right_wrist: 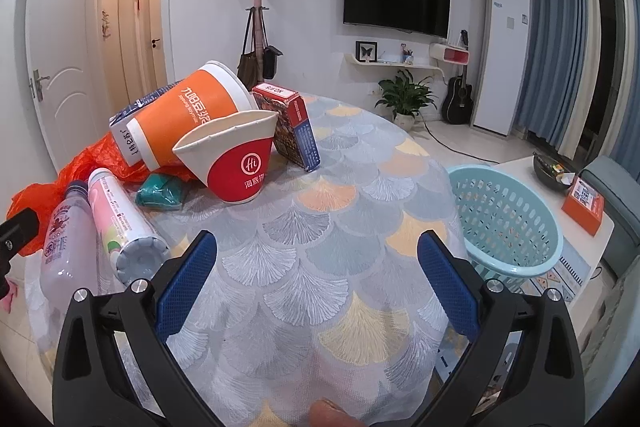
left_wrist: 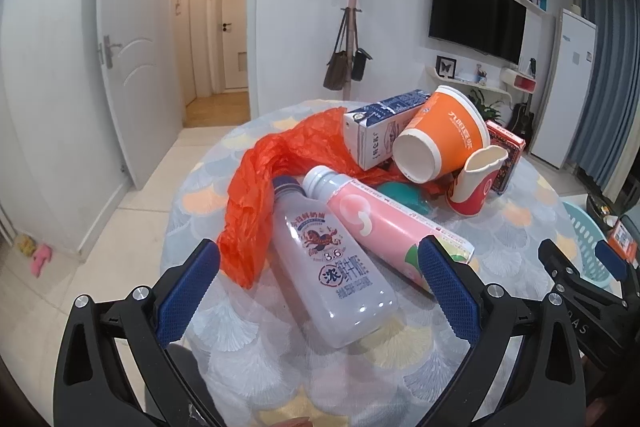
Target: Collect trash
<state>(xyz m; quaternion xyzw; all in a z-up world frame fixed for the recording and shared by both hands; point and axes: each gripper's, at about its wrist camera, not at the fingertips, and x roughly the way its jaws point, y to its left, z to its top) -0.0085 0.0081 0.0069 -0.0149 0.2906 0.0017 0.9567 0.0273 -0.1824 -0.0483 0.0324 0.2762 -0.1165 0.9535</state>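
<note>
Spread left tool (left_wrist: 320, 271) (over milk bottle (left_wrist: 336, 279))

left gripper (left_wrist: 320, 275): jaws wide, tilted down | right gripper (right_wrist: 318, 271): jaws wide, tilted down

Open left tool (left_wrist: 318, 273) frames the milk bottle (left_wrist: 340, 275) on the table (left_wrist: 520, 227).

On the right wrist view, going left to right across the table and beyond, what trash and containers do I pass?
Clear milk bottle → pink bottle → teal wad → red-and-white paper cup → red box → light-blue basket, beside the table.
</note>
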